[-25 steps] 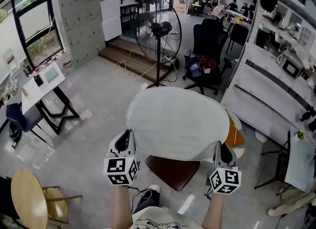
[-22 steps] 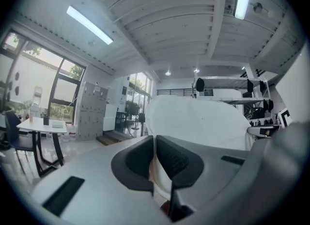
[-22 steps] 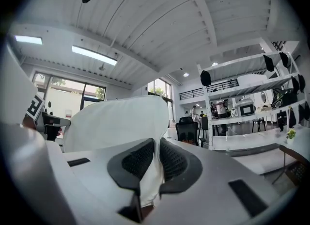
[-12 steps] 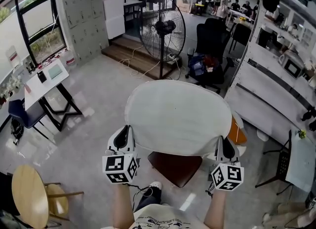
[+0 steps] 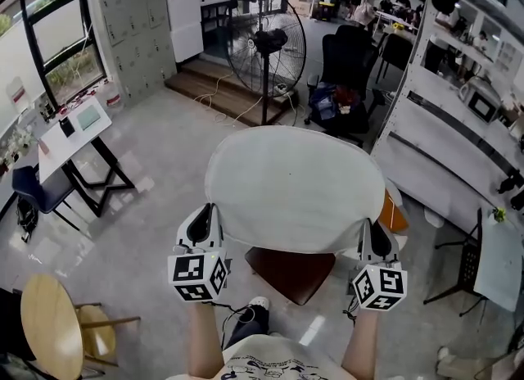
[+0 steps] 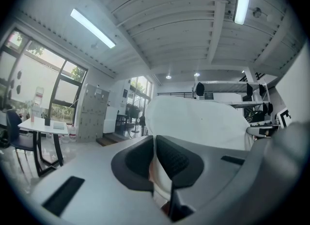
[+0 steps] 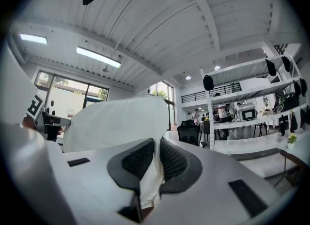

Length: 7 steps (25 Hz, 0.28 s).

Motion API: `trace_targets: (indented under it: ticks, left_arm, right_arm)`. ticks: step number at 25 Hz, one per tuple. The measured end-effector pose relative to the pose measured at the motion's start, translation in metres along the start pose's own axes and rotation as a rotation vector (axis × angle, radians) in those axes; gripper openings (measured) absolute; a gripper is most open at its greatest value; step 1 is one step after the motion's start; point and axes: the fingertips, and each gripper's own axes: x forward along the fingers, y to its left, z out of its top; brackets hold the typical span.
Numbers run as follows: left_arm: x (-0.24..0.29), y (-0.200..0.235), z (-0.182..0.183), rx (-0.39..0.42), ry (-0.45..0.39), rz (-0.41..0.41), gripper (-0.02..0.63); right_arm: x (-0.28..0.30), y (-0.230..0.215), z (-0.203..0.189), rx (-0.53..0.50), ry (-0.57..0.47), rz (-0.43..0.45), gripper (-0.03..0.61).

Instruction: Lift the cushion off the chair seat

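Fingers (image 5: 203, 221) of my left gripper (image 5: 206, 227) are pressing nearly together in the head view, pinching the left edge of the white cushion (image 5: 295, 186). My right gripper (image 5: 370, 239) is doing the same at the cushion's right edge, its jaws nearly together on the fabric. The cushion is hanging spread out flat between the two grippers. It is sitting over the brown chair seat (image 5: 291, 276), whose near part is showing under the cushion's near edge. I cannot tell from here whether the two are touching. Beyond the cushion a big standing fan (image 5: 264, 42) is facing me. Grey lockers (image 5: 135, 22) are standing along the far wall with their doors shut, so their contents are not showing.

Looking along my left gripper (image 6: 155, 158), the dark ribbed pads (image 6: 175, 160) are squeezing a thin fold of the cushion (image 6: 198, 122). Only that fabric is filling the narrow gap between them. The rest of the cushion is rising broad and pale beyond the jaws.

Looking along my right gripper (image 7: 156, 158), its pads (image 7: 172, 161) are clamping another fold of the cushion (image 7: 116, 122). The cloth is bunching and trailing down between the jaws, and the cushion is stretching away to the left. A shelving rack (image 7: 242, 98) is standing to the right, carrying a boxy appliance (image 7: 249, 114).
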Motion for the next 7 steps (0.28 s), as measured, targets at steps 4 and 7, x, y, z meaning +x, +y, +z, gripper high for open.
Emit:
trace_targets:
  ticks: [4,7]
  left_arm:
    - [0.003,0.0001,-0.0024,0.0,-0.004,-0.005,0.034]
    - [0.0068,0.0013,-0.0049,0.003,-0.002,-0.009,0.034]
  right_arm:
    - [0.0013,-0.001,-0.0017,-0.006,-0.001,-0.003,0.055]
    - [0.0044,-0.0003,-0.0038,-0.012,-0.001,-0.007,0.055]
